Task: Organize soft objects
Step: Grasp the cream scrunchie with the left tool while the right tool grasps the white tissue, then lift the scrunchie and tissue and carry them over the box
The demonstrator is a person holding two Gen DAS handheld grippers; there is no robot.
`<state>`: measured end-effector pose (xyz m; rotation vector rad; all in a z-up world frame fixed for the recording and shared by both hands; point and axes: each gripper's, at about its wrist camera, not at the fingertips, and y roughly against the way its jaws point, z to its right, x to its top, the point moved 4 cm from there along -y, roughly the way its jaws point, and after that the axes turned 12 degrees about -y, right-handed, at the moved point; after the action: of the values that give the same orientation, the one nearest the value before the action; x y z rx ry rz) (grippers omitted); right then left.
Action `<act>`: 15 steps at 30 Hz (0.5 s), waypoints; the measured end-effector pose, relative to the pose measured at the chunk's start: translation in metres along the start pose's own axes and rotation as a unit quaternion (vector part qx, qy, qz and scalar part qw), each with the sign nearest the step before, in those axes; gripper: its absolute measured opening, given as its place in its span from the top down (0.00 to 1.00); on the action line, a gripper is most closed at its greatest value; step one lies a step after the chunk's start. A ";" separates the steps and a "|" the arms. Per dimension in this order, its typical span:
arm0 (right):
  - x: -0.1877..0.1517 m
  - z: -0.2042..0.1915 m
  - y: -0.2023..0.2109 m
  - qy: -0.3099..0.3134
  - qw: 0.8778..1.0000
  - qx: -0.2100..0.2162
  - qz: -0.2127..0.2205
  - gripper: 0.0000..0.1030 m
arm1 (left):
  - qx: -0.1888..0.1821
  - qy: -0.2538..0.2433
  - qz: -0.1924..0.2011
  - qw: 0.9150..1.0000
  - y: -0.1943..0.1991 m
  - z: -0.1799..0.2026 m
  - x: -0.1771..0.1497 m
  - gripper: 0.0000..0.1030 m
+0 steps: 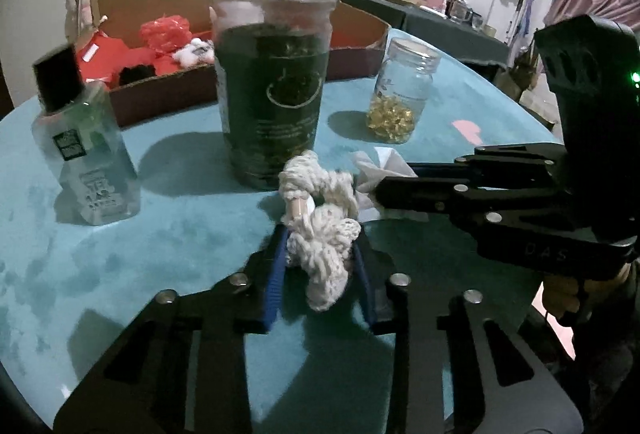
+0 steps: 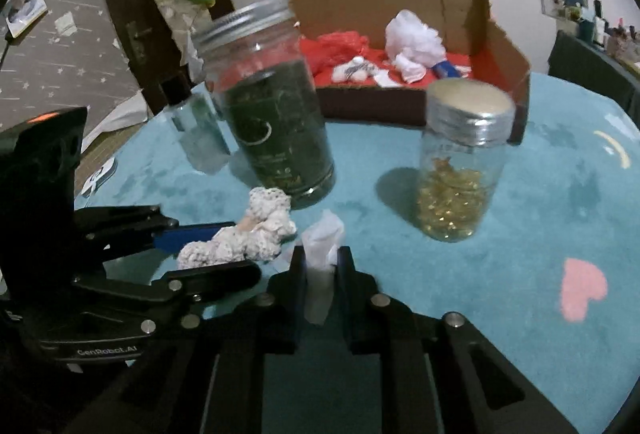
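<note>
My left gripper (image 1: 320,246) is shut on a cream knitted scrunchie (image 1: 320,230), held just above the teal tabletop (image 1: 120,254); it also shows in the right wrist view (image 2: 244,238). My right gripper (image 2: 322,254) is shut on a crumpled white tissue (image 2: 322,238), also seen in the left wrist view (image 1: 380,170). The two grippers are close together, side by side. A cardboard box (image 2: 496,30) at the back holds red wrapping, a white puff (image 2: 416,34) and other soft items.
A tall jar with dark green contents (image 1: 276,74) stands right ahead. A small jar of gold capsules (image 2: 460,170) stands to the right. A clear bottle with a black cap (image 1: 84,146) stands at the left. A pink heart mark (image 2: 582,288) lies on the table.
</note>
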<state>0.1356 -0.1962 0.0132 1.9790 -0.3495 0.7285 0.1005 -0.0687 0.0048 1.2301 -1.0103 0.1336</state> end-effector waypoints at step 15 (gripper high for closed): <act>0.001 0.010 0.027 -0.022 0.999 -0.017 0.028 0.86 | 0.024 0.012 0.017 0.999 0.032 -0.023 0.000 0.75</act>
<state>0.1260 -0.2184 0.0286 1.9628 -0.4427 0.7102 0.0949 -0.0376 0.0278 1.2528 -1.0121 0.2002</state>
